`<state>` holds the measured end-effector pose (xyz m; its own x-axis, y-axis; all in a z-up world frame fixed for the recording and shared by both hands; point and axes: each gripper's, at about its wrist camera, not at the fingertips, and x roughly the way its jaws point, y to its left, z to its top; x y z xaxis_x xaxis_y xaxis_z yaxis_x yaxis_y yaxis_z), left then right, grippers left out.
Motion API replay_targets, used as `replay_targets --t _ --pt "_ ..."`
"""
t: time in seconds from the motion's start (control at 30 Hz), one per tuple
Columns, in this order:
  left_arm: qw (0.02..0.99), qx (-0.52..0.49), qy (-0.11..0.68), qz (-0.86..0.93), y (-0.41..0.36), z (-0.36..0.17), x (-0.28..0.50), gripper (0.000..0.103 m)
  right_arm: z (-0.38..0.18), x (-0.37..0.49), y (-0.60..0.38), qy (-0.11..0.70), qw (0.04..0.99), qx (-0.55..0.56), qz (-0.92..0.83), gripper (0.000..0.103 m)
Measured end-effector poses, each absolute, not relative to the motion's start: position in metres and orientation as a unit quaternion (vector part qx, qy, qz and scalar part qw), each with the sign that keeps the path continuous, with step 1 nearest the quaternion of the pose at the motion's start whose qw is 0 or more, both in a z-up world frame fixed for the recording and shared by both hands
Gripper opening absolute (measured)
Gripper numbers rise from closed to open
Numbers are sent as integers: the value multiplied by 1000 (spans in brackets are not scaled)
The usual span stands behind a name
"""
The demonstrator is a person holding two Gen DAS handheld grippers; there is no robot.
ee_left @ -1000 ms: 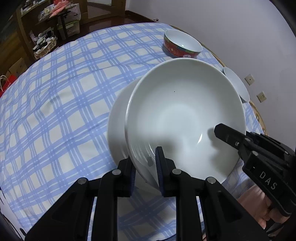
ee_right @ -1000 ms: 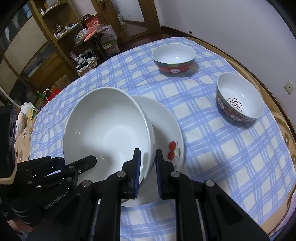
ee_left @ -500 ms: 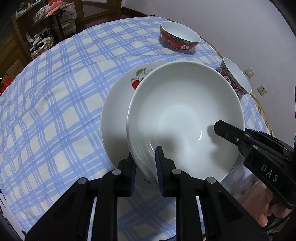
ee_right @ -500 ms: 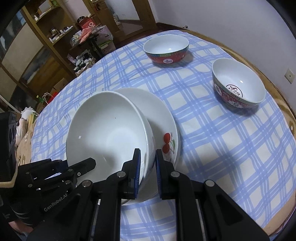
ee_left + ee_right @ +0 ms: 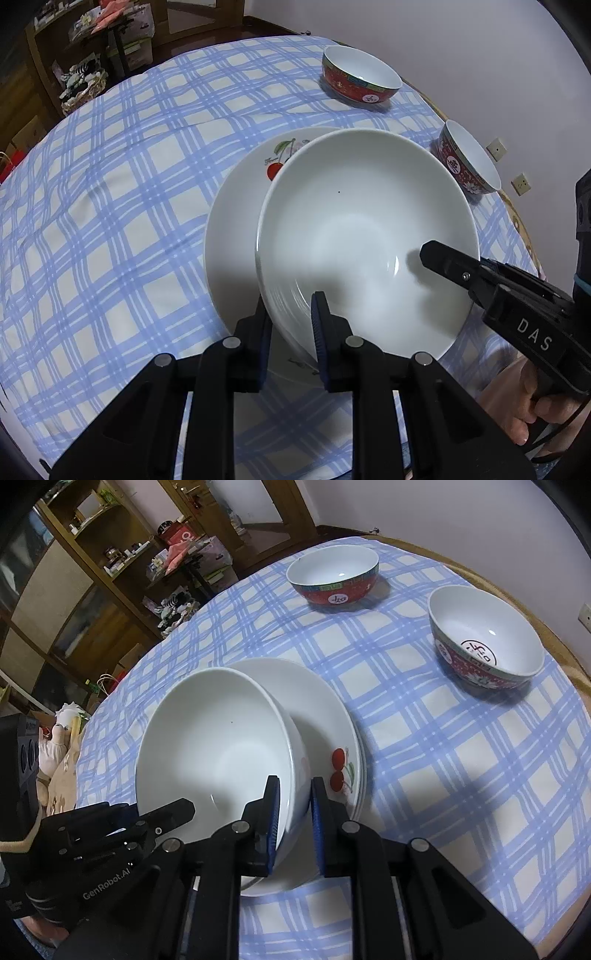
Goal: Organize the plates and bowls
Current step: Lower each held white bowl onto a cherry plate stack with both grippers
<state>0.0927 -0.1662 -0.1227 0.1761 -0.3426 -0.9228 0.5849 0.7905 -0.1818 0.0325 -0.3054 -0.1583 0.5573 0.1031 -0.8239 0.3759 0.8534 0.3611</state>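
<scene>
— Gripping what, on your side?

— Both of mine pinch the big white bowl (image 5: 365,240): my left gripper (image 5: 288,321) clamps its near-left rim; my right gripper (image 5: 293,805) clamps the near-right rim.

— And where is it?

— Over the cherry plate (image 5: 325,716) on the checked tablecloth (image 5: 110,206); whether it touches, I cannot tell; two red bowls (image 5: 334,578) (image 5: 485,637) stand far right, well apart.

bowl (image 5: 365,236) hides plate (image 5: 236,229) centre
</scene>
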Motion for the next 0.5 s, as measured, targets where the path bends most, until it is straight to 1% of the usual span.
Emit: replay_targets --t 0.5 --pt "761 101 564 -304 -165 -123 94 22 -162 34 -305 462 844 261 -75 19"
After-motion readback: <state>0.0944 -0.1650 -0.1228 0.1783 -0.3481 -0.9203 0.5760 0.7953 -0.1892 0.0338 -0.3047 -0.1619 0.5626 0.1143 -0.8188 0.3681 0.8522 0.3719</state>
